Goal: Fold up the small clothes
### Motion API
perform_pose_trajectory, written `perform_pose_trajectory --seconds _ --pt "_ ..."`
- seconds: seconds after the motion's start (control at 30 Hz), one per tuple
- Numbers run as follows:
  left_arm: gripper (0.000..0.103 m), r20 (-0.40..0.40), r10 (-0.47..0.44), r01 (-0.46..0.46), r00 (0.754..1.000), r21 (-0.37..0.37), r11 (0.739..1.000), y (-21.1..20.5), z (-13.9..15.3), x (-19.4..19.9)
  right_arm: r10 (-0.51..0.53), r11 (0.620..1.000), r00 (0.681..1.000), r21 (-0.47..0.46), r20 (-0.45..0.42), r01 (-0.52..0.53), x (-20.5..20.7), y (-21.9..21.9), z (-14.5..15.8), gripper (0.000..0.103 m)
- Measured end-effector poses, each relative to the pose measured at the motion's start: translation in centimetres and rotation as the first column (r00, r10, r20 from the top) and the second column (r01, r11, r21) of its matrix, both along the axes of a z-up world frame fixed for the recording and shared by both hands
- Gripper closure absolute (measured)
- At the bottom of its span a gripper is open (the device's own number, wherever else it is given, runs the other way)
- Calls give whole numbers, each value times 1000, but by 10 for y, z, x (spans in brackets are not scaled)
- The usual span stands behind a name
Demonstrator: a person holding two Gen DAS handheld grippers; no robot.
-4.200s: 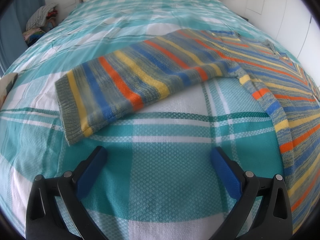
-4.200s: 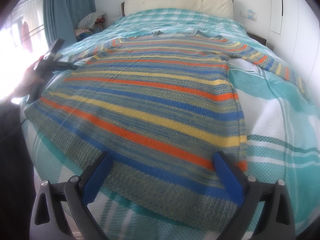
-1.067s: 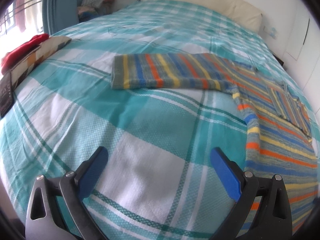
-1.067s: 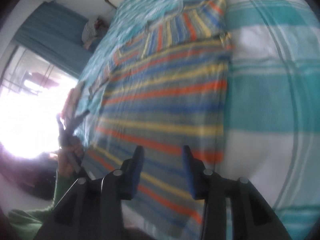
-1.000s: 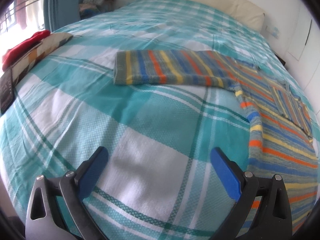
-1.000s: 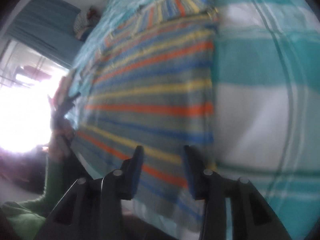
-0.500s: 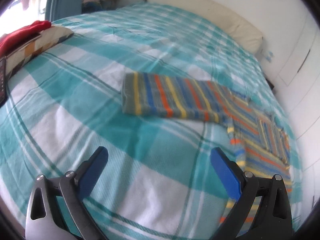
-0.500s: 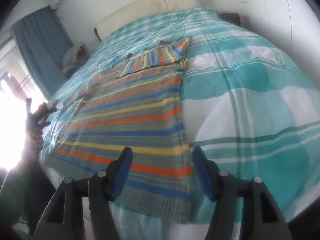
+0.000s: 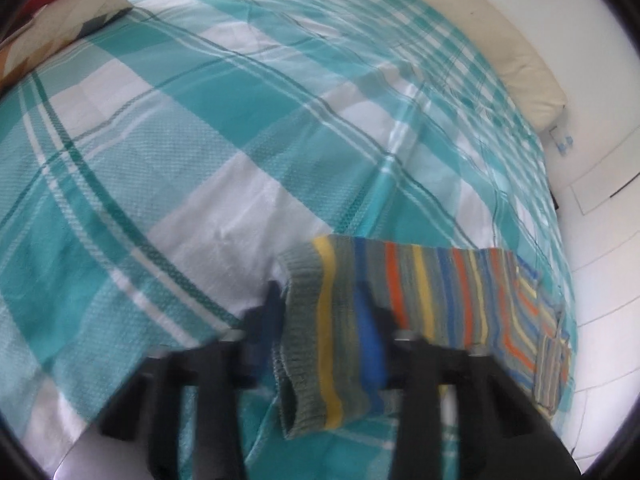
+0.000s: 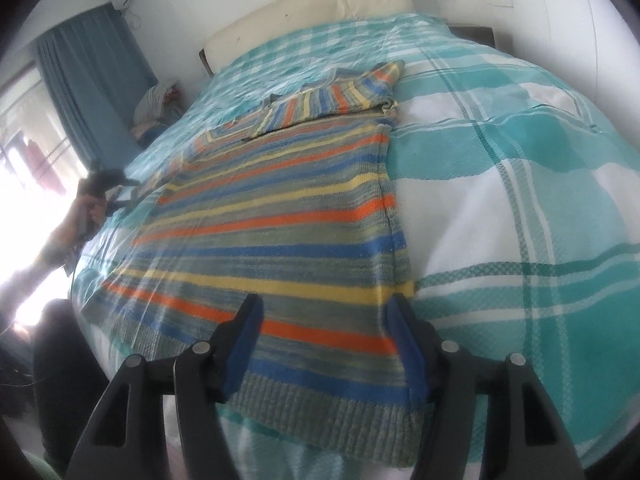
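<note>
A striped knit sweater [image 10: 280, 216] lies flat on the teal checked bed [image 10: 520, 184], one sleeve [image 10: 332, 100] folded across its top. In the left wrist view the other sleeve [image 9: 420, 292] stretches out to the right. Its grey cuff end sits between the blurred fingers of my left gripper [image 9: 326, 308], whose jaws are closing and pinch it. In the right wrist view that gripper [image 10: 106, 184] shows small at the far left in a person's hand. My right gripper [image 10: 326, 332] hovers open over the sweater's hem, near its right corner, with nothing pressed between its pads.
A patterned cushion [image 9: 52, 28] with something red on it lies at the bed's far left. The cream headboard [image 10: 304, 12], a blue curtain [image 10: 92, 80] and a pile of clothes [image 10: 160, 100] stand at the back. White cupboard doors [image 9: 600, 184] flank the bed's right side.
My left gripper swept across the bed to the sleeve's cuff and went from wide open to closed on it. My right gripper widened and swung to look up along the sweater.
</note>
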State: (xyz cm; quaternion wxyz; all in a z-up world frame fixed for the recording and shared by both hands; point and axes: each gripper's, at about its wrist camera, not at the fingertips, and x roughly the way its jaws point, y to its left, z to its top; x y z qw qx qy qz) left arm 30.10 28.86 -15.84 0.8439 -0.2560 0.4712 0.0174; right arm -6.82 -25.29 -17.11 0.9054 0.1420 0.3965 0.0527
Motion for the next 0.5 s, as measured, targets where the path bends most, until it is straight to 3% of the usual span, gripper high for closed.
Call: perform_pose_trajectory --seconds 0.03,0.17,0.27,0.37,0.5 --pt "102 0 3 -3 1000 20 1000 -3 3 1 0 1000 1000 -7 -1 0 0 1 0 39" --pt "102 79 -98 91 992 87 992 -44 54 6 1 1000 1000 -6 5 -1 -1 2 0 38" --pt "102 144 -253 232 957 145 962 -101 105 7 0 1000 1000 15 9 0 -2 -1 0 38" --pt "102 184 -405 376 895 174 910 -176 144 11 -3 999 1000 33 10 3 -2 -3 0 38" --pt "102 193 -571 541 798 188 820 -280 155 12 -3 999 1000 44 16 2 -5 -4 1 38"
